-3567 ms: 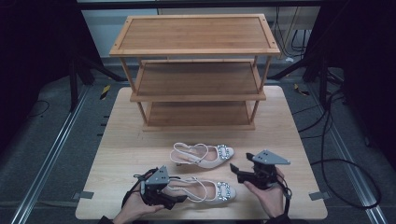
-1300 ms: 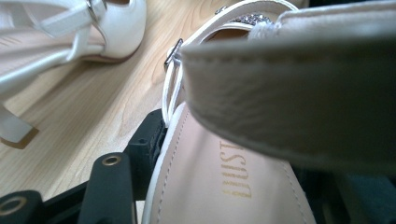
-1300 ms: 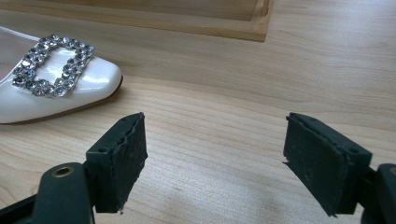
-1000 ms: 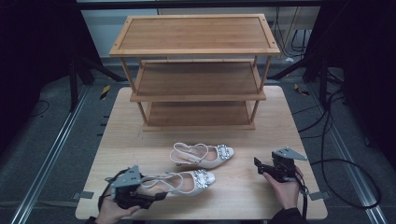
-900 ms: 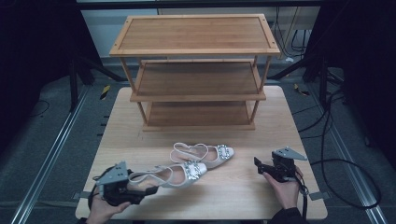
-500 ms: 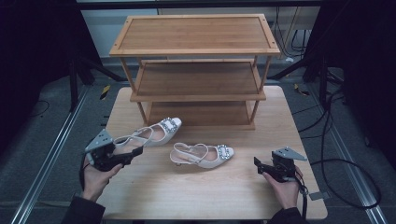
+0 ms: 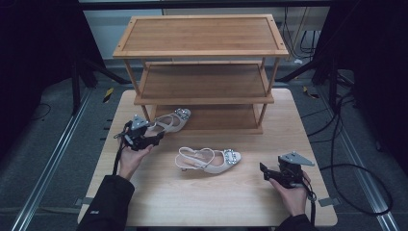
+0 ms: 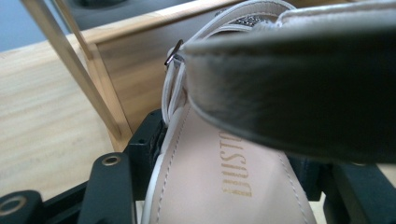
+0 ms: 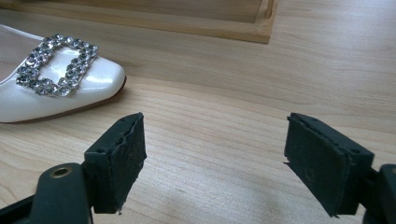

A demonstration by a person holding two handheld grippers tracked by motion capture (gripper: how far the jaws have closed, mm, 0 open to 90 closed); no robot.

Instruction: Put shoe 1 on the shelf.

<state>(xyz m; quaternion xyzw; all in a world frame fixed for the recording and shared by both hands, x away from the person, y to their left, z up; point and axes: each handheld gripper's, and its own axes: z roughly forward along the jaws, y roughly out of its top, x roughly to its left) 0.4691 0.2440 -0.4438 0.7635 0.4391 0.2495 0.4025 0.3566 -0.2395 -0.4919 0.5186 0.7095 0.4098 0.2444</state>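
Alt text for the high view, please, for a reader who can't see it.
The left gripper holds a white slingback shoe by its heel end, toe toward the bottom shelf of a three-tier wooden rack. Its mate lies mid-table; the open right gripper rests nearby.

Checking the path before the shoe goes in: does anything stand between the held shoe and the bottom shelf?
Nothing visible does. The shoe in the left tool points at the bottom shelf, whose bare board lies open behind it.
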